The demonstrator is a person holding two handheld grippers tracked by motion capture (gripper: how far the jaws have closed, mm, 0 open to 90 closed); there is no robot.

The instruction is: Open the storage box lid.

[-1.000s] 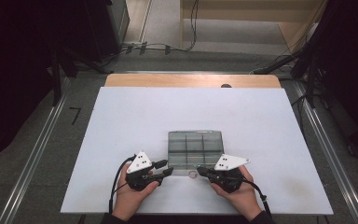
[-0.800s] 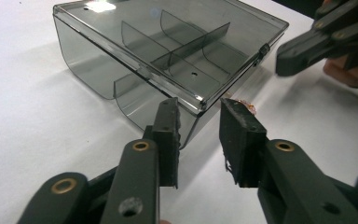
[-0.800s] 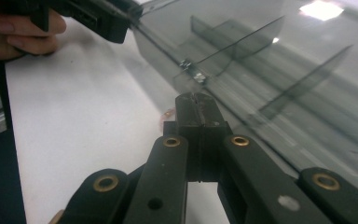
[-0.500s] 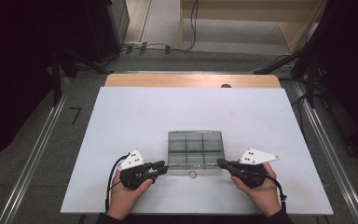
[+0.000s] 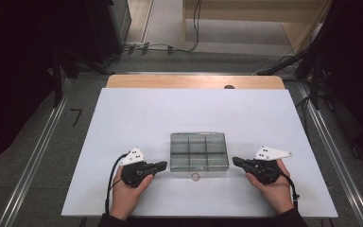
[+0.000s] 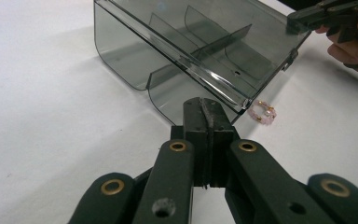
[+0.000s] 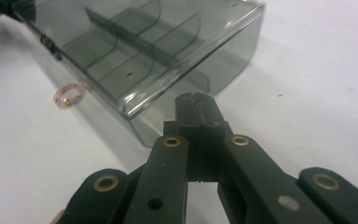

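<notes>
A smoky clear plastic box (image 5: pixel 199 151) with inner dividers sits on the white table (image 5: pixel 194 113), closed lid on top. A small pink bead ring (image 5: pixel 195 177) lies just in front of it, also in the left gripper view (image 6: pixel 263 113) and the right gripper view (image 7: pixel 69 94). My left gripper (image 5: pixel 163 165) lies near the box's left front corner; its jaws have just been closing and now stand shut with nothing between them. My right gripper (image 5: pixel 235 161) is shut and empty, just off the box's right side. The box (image 6: pixel 191 51) rises right ahead of the left jaws, and the box (image 7: pixel 144 51) ahead of the right ones.
A wooden strip (image 5: pixel 194 81) runs along the table's far edge. Metal rails (image 5: pixel 38 146) flank both sides, and cables (image 5: pixel 151 47) lie on the floor beyond. White tabletop stretches wide behind the box.
Both grippers have drawn apart from the box's front middle, the right one farther to the right. The left jaws have closed. The bead ring now lies uncovered on the table.
</notes>
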